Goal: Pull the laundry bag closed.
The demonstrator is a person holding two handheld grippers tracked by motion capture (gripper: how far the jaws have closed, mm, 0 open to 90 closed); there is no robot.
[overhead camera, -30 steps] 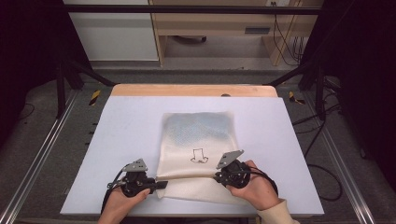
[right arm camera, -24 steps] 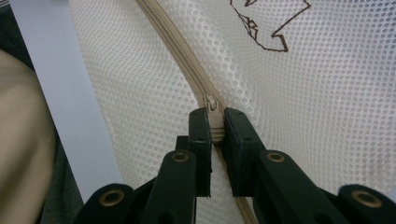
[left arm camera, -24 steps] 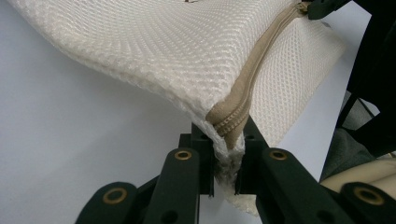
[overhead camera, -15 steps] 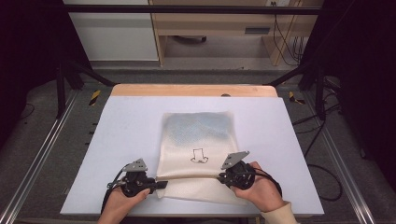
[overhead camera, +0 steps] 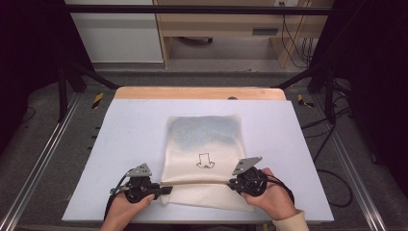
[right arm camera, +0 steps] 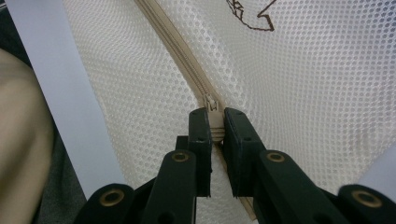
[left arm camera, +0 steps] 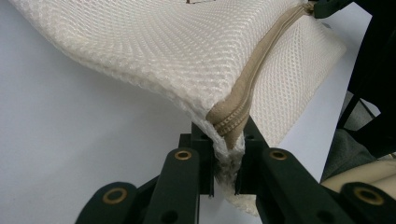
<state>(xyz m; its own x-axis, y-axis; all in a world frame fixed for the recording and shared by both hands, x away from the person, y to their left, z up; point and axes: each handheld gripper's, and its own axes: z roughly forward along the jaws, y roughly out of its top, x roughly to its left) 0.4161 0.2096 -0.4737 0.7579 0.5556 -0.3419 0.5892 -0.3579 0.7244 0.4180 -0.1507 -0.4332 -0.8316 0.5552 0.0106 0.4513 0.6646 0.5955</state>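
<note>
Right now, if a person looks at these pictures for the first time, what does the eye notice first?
First comes the cream mesh bag, lying flat in the middle of the pale blue table, with a small dark drawing on it. Next, the two tongs at its near edge: the left tongs pinch the bag's corner at the end of the tan zipper, and the right tongs are shut on the zipper pull.

We take this for a lab or recording workshop: our desk point(overhead camera: 120, 144), topped with a pale sheet, stands inside a dark metal frame point(overhead camera: 202, 8) with aluminium rails point(overhead camera: 41, 163) along both sides, loose cables point(overhead camera: 293, 33) trail over grey carpet point(overhead camera: 72, 91), and plain cabinets point(overhead camera: 120, 33) line the back.
</note>
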